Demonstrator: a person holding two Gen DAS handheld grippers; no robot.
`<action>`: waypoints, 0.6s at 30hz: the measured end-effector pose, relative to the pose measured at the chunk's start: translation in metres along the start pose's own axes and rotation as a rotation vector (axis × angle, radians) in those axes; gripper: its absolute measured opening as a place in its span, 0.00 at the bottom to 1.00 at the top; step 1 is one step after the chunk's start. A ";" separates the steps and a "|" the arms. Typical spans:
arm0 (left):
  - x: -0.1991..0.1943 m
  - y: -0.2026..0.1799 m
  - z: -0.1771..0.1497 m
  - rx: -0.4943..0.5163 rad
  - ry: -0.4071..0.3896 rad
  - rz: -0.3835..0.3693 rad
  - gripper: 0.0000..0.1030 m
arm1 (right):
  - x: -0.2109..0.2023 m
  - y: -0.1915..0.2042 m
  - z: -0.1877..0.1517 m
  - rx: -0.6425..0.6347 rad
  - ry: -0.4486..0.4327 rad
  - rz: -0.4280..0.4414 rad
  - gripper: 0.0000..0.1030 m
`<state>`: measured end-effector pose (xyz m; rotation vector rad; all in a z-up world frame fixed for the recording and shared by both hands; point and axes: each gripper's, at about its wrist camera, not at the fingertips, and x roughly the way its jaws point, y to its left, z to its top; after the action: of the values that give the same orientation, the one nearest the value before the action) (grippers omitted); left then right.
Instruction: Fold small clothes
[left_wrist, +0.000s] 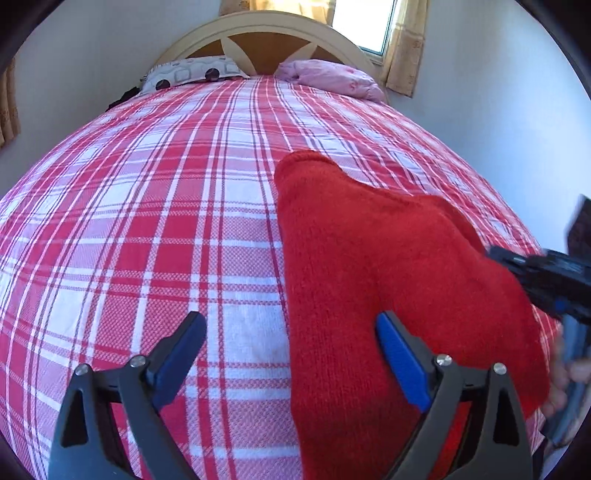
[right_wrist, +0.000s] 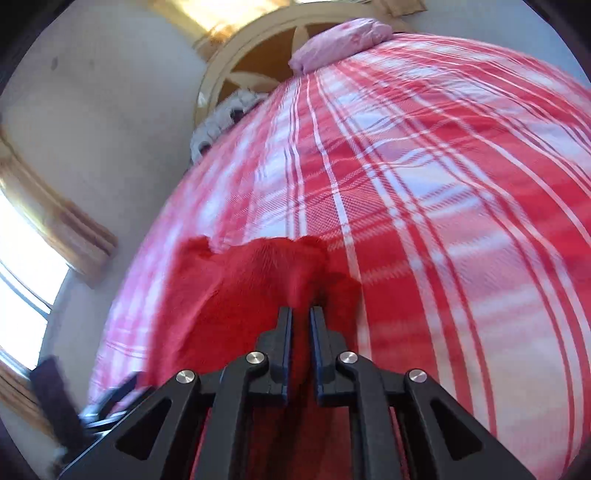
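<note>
Because the right gripper (right_wrist: 301, 314) has its jaws drawn nearly together on a raised pinch of the red knitted woollen garment (left_wrist: 388, 280), the whole fold hangs on one thin nip of loose knit; judged from here, the pinch could slide out if the pull turns sharp, since the fabric is soft and stretchy and only a small tuck sits between the blue-lined pads. The garment lies on the red-and-white checked bedspread (left_wrist: 147, 229), toward the near right part of the bed in the left wrist view, one narrow end reaching up the bed. The left gripper (left_wrist: 291, 332) stands wide open with nothing held; its right finger hovers over the garment's near left edge, its left finger over bare bedspread. Risk two: with that side unpinned, the whole piece may drag across the bedspread instead of folding over itself. Risk three: a single-point lift tends to bunch knit into a ridge, leaving a crooked fold line. Risk four: the garment sits near the bed's right side, so a careless sweep could carry part of it off. The right wrist view is blurred, so the exact depth of the pinch is unclear. No brand, label or readable writing shows on the garment, bedspread, grippers, the patterned grey-and-white pillow (left_wrist: 192, 75) or the crumpled pink pillow (left_wrist: 332, 77).
</note>
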<state>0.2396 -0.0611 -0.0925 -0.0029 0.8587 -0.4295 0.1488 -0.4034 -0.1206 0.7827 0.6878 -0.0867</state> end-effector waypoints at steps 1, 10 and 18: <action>-0.004 0.003 -0.001 -0.012 -0.003 -0.015 0.93 | -0.014 0.002 -0.007 0.011 -0.021 0.025 0.18; -0.012 0.014 -0.016 -0.117 0.012 -0.057 0.93 | -0.051 0.045 -0.094 -0.155 -0.040 -0.015 0.59; -0.015 0.012 -0.022 -0.008 0.016 0.000 0.97 | -0.031 0.019 -0.147 0.064 -0.001 0.065 0.18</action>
<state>0.2191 -0.0404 -0.0984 -0.0065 0.8762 -0.4268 0.0512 -0.2961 -0.1647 0.8654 0.6609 -0.0501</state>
